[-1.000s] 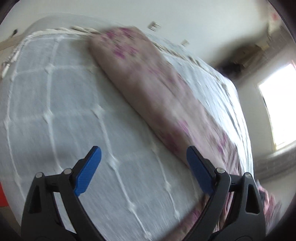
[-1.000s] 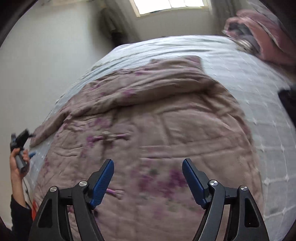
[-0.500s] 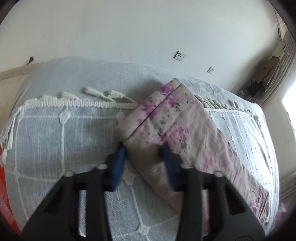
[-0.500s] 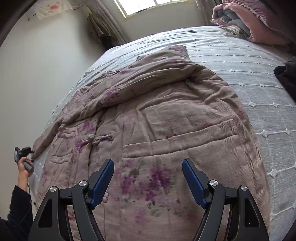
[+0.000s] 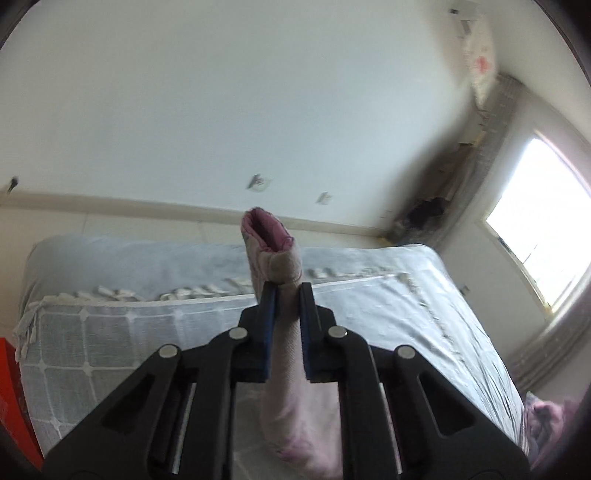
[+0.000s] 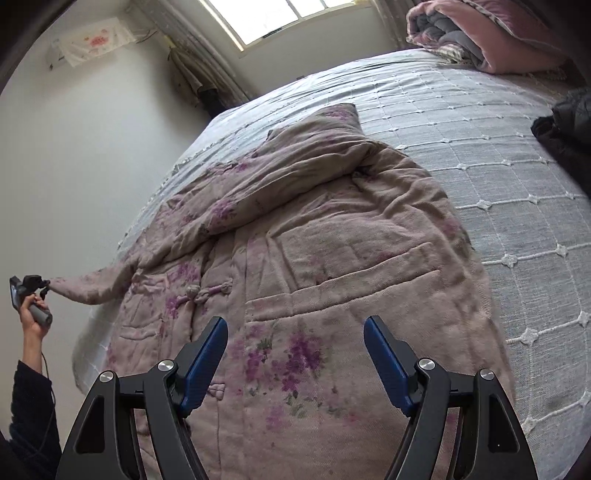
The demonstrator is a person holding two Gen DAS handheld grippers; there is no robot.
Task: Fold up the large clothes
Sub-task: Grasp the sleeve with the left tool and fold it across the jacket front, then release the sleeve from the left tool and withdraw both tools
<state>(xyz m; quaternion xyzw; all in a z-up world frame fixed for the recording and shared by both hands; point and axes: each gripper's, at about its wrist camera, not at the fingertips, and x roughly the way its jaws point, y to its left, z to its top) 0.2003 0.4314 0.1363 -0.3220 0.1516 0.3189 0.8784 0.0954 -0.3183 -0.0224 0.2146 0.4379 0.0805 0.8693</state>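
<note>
A padded beige jacket (image 6: 295, 229) with purple flowers lies spread on the bed's grey checked cover (image 6: 498, 184). My left gripper (image 5: 286, 291) is closing on the end of its sleeve (image 5: 271, 240); the blue pads press the cloth and the pink-lined cuff sticks out past them, lifted above the bed. In the right wrist view that left gripper (image 6: 31, 286) shows at the far left in a hand (image 6: 33, 314), pulling the sleeve (image 6: 88, 288) out sideways off the bed's edge. My right gripper (image 6: 295, 332) hovers open over the jacket's lower front, nothing between its fingers.
Folded pink and grey bedding (image 6: 480, 33) sits at the bed's far right corner, and a dark garment (image 6: 565, 129) lies at the right edge. A wall runs close along the bed's left side. A red object (image 5: 11, 387) stands by the bed's fringed end.
My left gripper came down on the sleeve end, shut on it and lifted it off the bed. The right gripper drifted a little over the jacket and stayed open.
</note>
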